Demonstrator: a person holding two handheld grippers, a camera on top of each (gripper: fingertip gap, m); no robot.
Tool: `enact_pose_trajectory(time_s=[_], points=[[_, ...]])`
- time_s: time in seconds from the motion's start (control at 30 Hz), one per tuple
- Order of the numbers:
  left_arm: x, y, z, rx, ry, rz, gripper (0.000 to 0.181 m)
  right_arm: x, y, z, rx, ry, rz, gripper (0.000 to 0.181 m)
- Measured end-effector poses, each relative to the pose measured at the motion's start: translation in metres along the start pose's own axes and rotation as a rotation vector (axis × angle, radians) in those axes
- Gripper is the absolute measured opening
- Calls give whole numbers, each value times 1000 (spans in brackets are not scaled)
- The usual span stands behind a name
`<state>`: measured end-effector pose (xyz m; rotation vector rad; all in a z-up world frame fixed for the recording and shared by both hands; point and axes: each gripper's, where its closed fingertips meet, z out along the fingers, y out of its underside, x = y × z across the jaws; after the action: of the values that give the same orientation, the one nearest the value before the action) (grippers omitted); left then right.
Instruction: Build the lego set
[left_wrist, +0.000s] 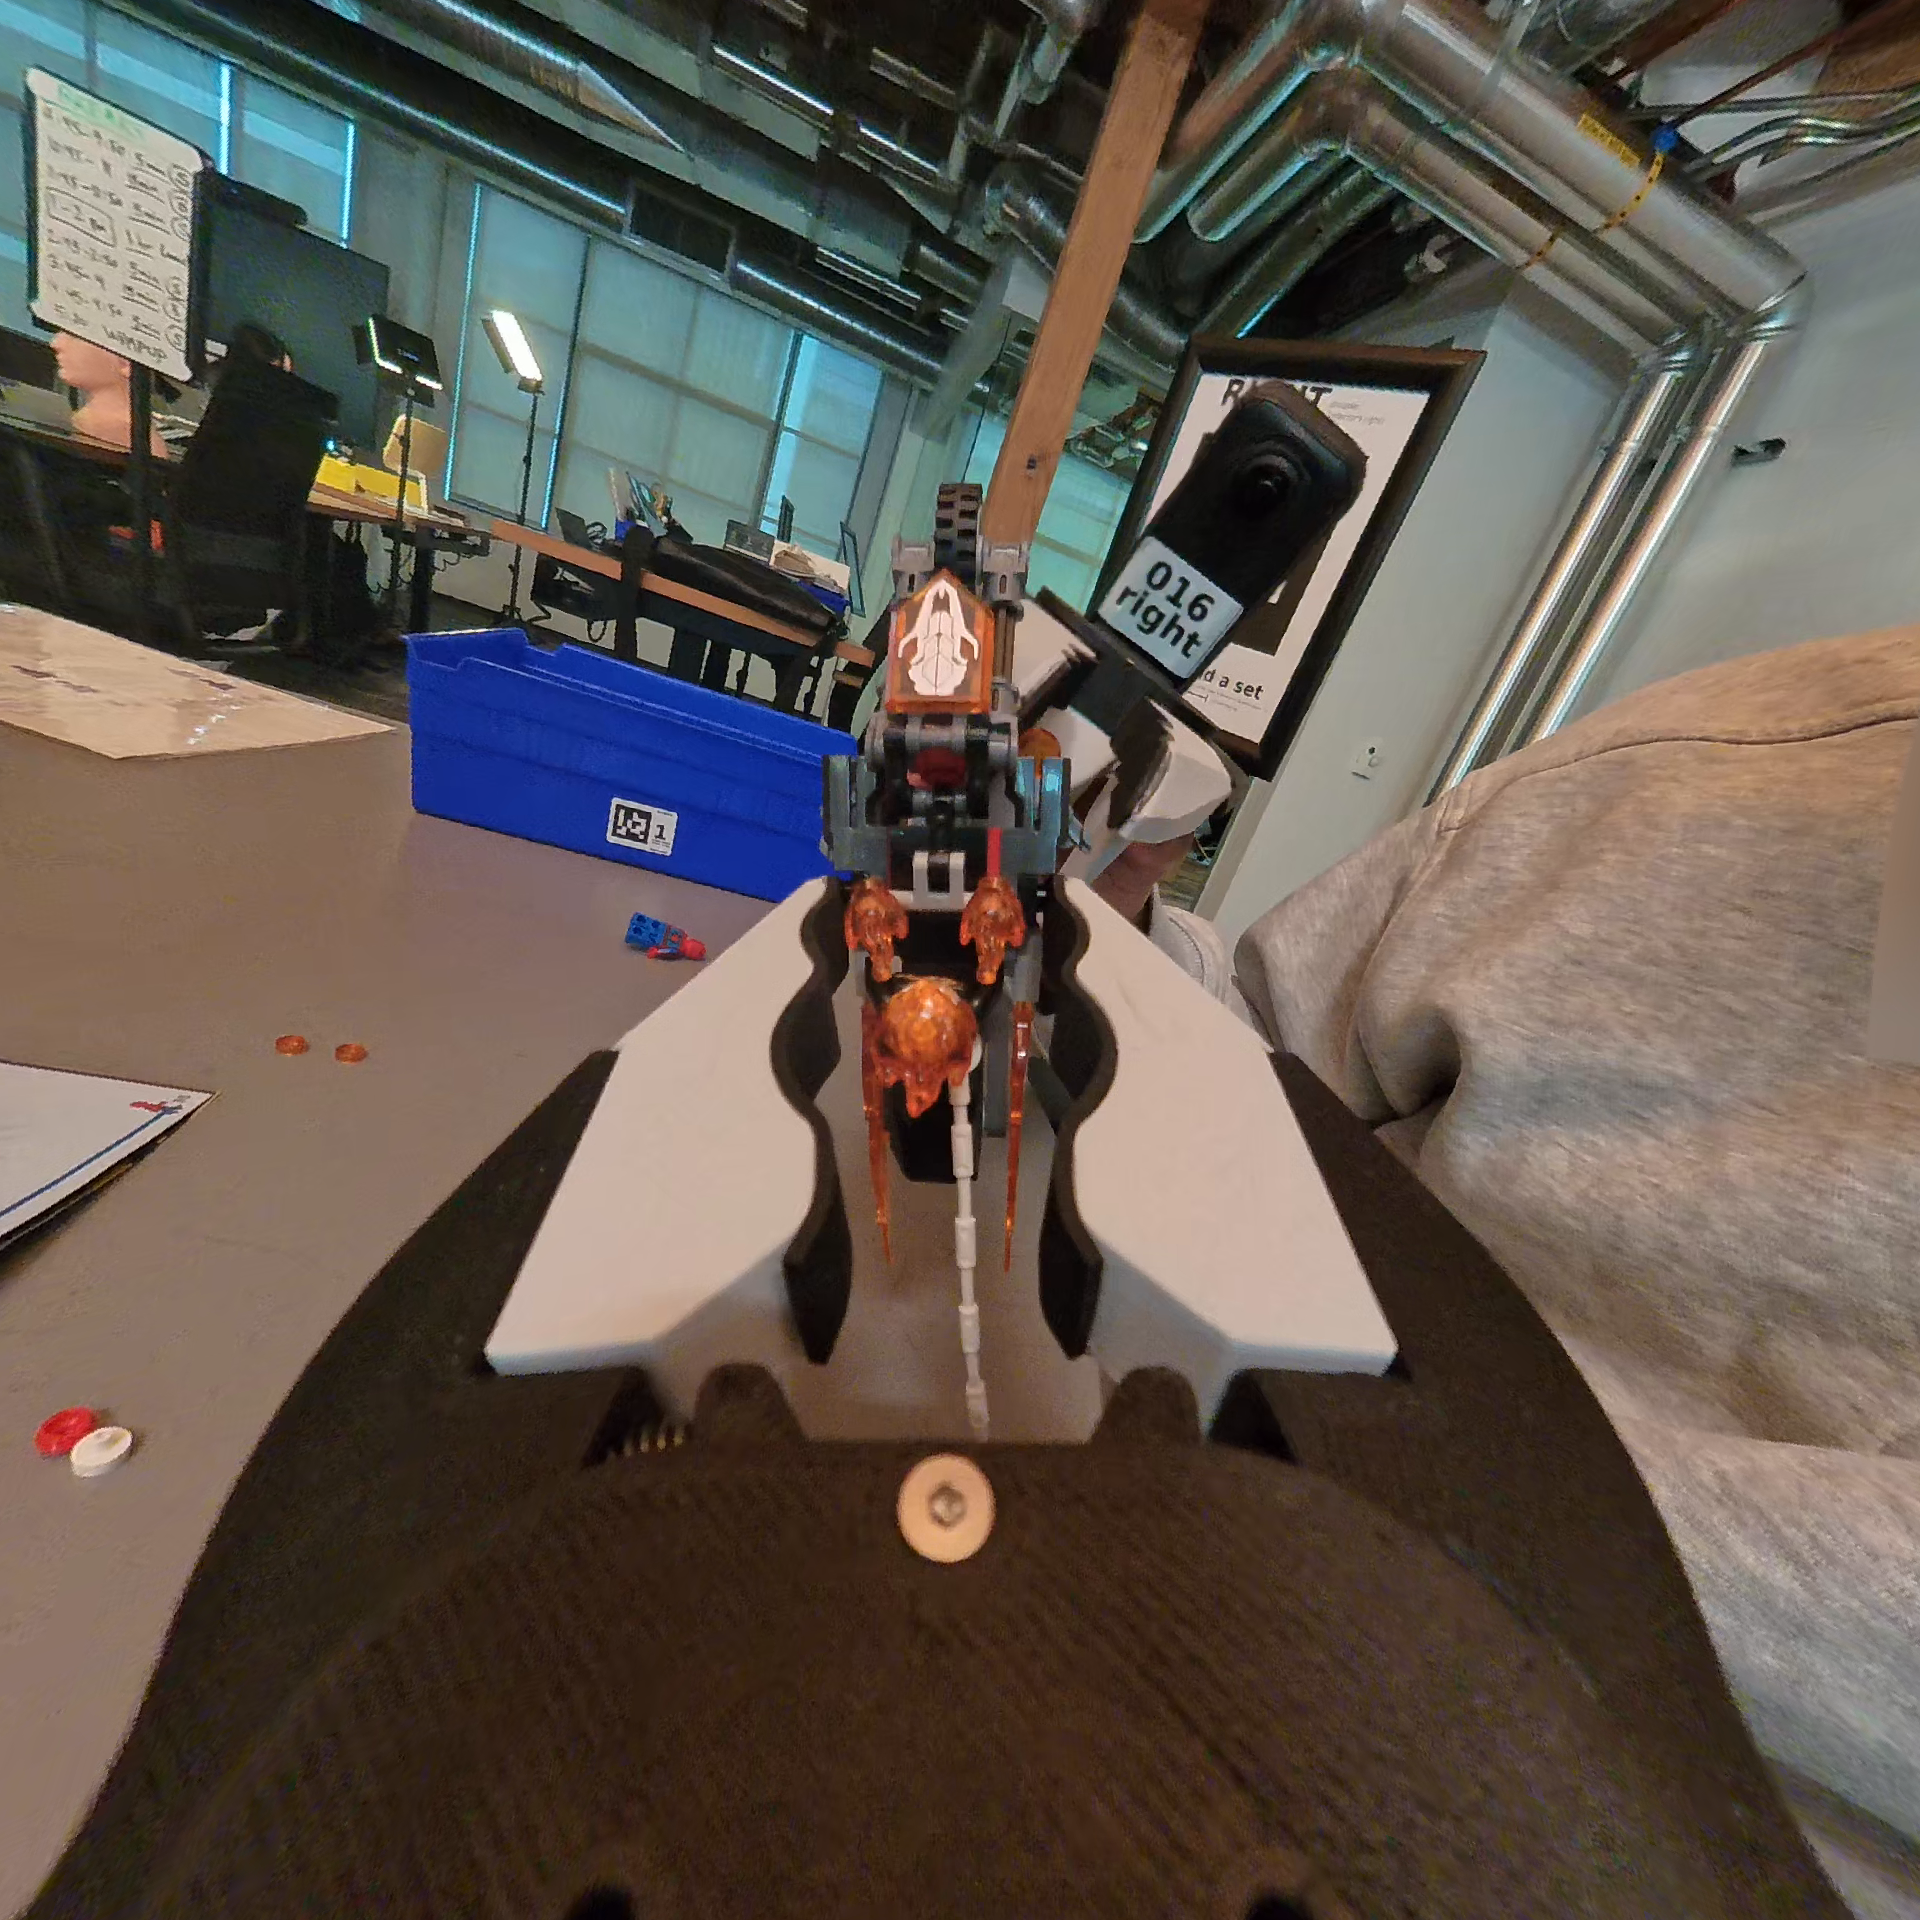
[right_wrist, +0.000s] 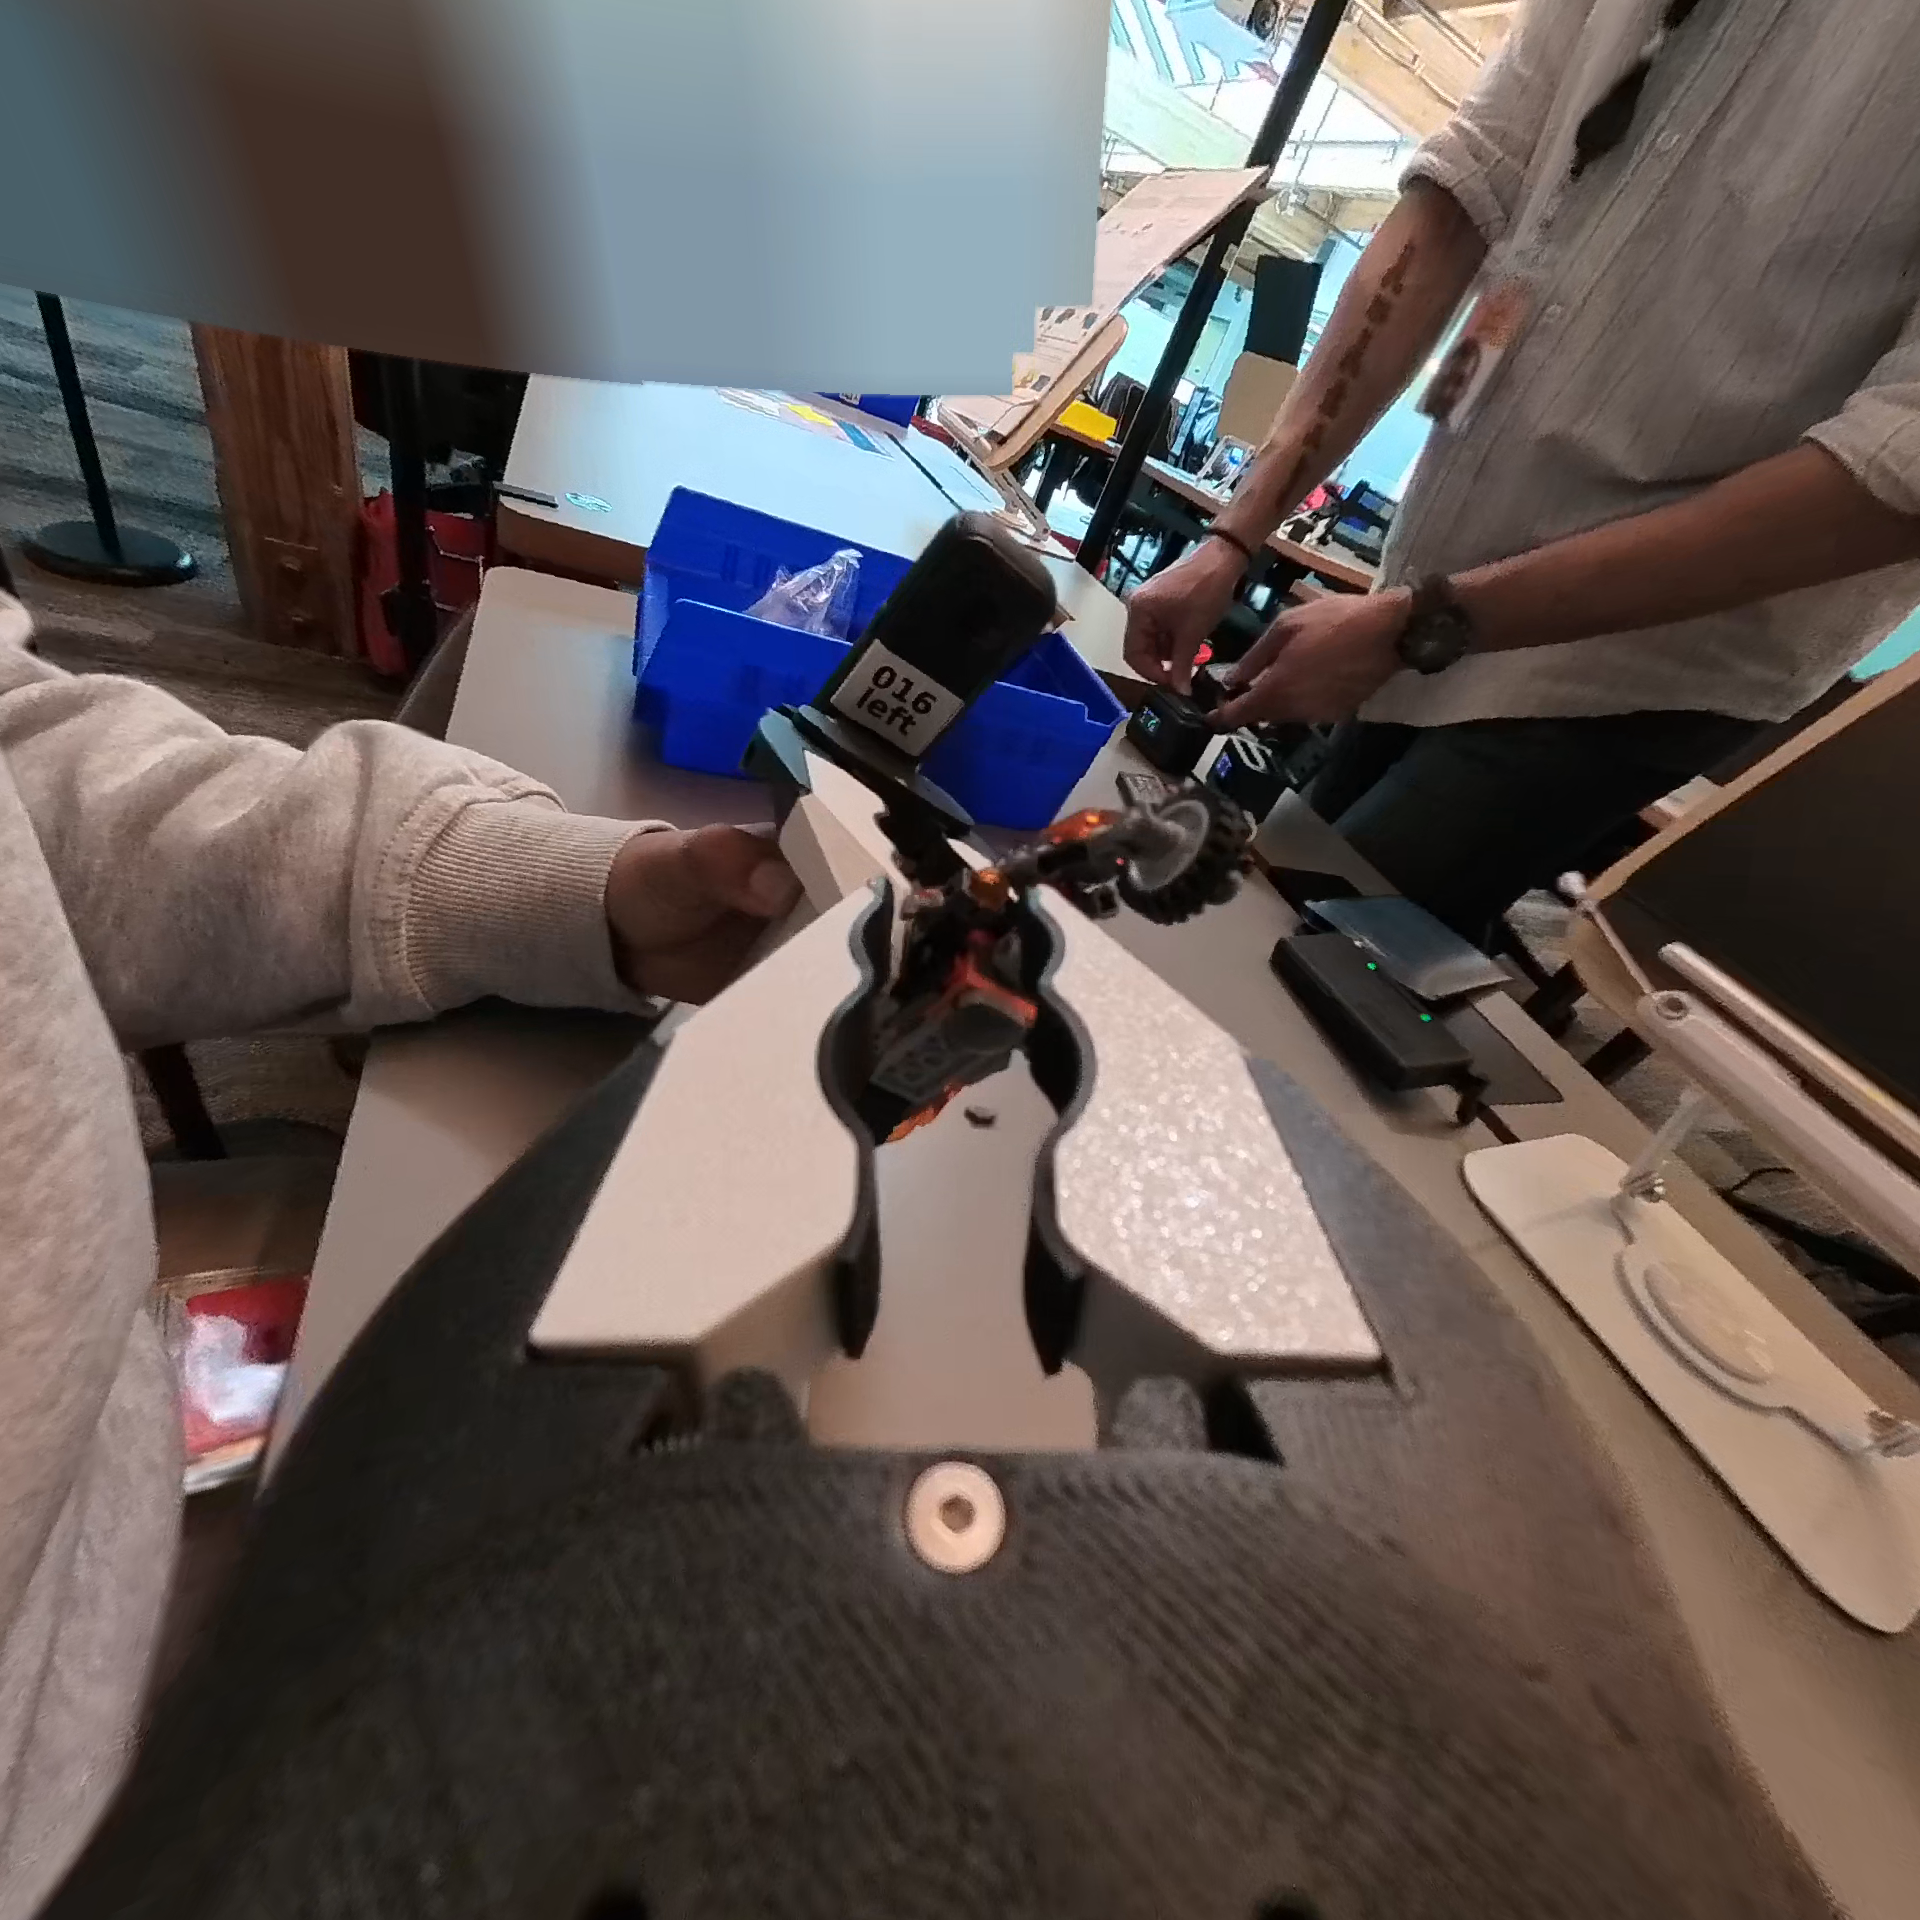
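Both tongs pinch the same lego model, a dark grey and black bike with clear orange flame parts. In the left wrist view the left tongs (left_wrist: 940, 997) close on the model (left_wrist: 940, 831) at the centre of the frame; it stands up out of the tips, with an orange printed tile at its top, a black tyre (left_wrist: 956, 520) behind that, and a white chain (left_wrist: 968, 1226) trailing down between the fingers. The right tongs (left_wrist: 1132, 769) reach in from the right, just behind the model. In the right wrist view the right tongs (right_wrist: 951, 997) grip the model (right_wrist: 956, 1018) at the centre, its wheel (right_wrist: 1184, 847) sticking out to the upper right, and the left tongs (right_wrist: 883, 821) meet it from above, with a hand (right_wrist: 696, 904) in a grey sleeve to their left. On the grey table (left_wrist: 312, 935) in the left wrist view lie a blue bin (left_wrist: 582, 758) at centre left, a small blue and red figure (left_wrist: 663, 935) below it, two orange studs (left_wrist: 320, 1047) farther left, and a red and a white round piece (left_wrist: 83, 1439) at the left edge. A second person (right_wrist: 1610, 468) stands at the upper right of the right wrist view.
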<state>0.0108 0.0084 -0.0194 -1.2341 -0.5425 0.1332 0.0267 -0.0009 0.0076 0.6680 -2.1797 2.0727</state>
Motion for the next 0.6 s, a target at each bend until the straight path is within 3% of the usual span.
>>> enact_pose_trajectory(time_s=[0.37, 0.6], points=[[8, 3, 2, 4, 129, -158, 35, -17, -5, -5, -35, 22, -324, 43], [16, 10, 5, -35, 198, -220, 35, -22, 8, -3, -165, 36, -494, 53]])
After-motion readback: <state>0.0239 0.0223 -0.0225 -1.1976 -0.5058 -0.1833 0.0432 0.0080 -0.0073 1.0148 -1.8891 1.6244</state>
